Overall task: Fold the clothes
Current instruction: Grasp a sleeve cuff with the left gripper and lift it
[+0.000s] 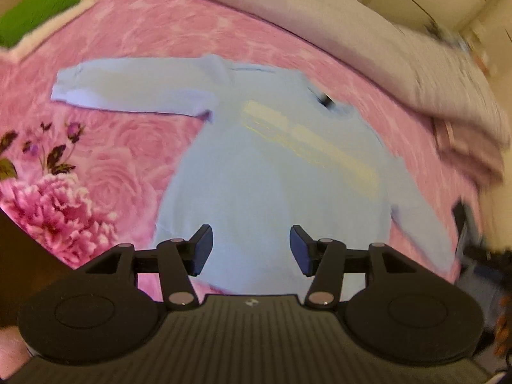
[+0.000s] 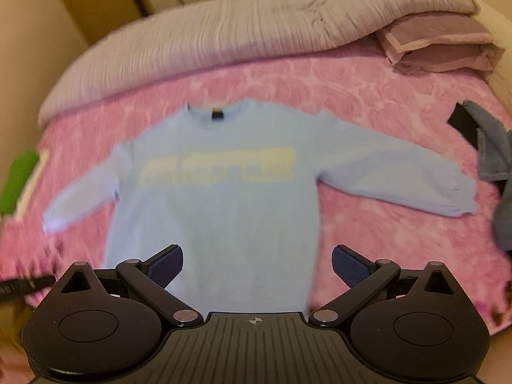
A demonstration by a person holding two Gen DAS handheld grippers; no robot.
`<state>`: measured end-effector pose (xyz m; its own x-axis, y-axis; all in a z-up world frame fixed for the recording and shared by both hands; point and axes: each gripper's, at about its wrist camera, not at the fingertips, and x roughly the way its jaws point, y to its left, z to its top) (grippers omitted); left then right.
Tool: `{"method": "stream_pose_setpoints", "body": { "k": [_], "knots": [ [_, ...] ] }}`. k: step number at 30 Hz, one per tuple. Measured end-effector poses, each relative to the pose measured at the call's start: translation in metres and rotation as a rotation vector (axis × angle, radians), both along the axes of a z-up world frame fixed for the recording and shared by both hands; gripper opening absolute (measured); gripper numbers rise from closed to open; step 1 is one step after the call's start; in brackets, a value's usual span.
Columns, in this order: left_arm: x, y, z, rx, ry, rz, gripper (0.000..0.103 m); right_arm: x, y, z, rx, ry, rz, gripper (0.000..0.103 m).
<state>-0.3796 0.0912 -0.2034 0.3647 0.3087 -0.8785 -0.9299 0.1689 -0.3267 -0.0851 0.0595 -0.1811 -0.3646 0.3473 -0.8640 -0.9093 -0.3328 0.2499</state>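
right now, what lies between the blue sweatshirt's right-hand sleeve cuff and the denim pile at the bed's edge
Only bare pink floral bedspread. In the right wrist view the sweatshirt sleeve cuff ends short of the denim clothes, with nothing lying in the gap.

**Layout of the bed surface**

A sweatshirt (image 2: 217, 204) lies flat on the bedspread (image 2: 368, 102), front up, sleeves spread to either side, collar toward the far edge. Behind it, a rolled duvet (image 2: 256, 22) runs along the bed. A folded blanket (image 2: 441, 48) sits far right; another garment (image 2: 492, 160) lies right of the sleeve; a folded item (image 2: 16, 179) lies at left.
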Motion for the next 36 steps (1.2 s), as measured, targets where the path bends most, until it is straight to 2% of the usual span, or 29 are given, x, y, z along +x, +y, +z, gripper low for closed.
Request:
{"method": "stream_pose_setpoints", "body": {
  "k": [3, 7, 14, 18, 24, 27, 30, 33, 36],
  "knots": [
    [-0.030, 0.045, -0.030, -0.046, -0.057, 0.114, 0.051, -0.019, 0.026, -0.013, -0.046, 0.023, -0.046, 0.102],
    [-0.077, 0.108, -0.077, -0.074, -0.095, 0.266, 0.050, -0.055, 0.051, -0.040, -0.094, -0.011, -0.087, 0.102],
    [-0.157, 0.194, -0.152, -0.076, -0.137, 0.533, 0.049, -0.113, 0.069, -0.092, -0.176, -0.002, -0.121, 0.102],
    [-0.197, 0.217, -0.181, -0.049, -0.167, 0.699, 0.048, -0.136, 0.074, -0.119, -0.188, -0.054, -0.125, 0.102],
    [-0.230, 0.223, -0.216, -0.042, -0.316, 0.928, 0.048, -0.154, 0.077, -0.150, -0.229, -0.088, -0.122, 0.102],
    [-0.234, 0.224, -0.229, -0.029, -0.341, 0.974, 0.042, -0.157, 0.077, -0.160, -0.240, -0.099, -0.103, 0.102],
    [-0.231, 0.223, -0.234, 0.010, -0.322, 0.966, 0.037, -0.153, 0.079, -0.172, -0.247, -0.115, -0.091, 0.102],
    [-0.226, 0.224, -0.232, 0.033, -0.278, 0.948, 0.017, -0.144, 0.083, -0.185, -0.269, -0.122, -0.092, 0.102],
    [-0.220, 0.225, -0.221, 0.079, -0.244, 0.906, 0.005, -0.130, 0.089, -0.191, -0.284, -0.112, -0.093, 0.102]
  ]
}}
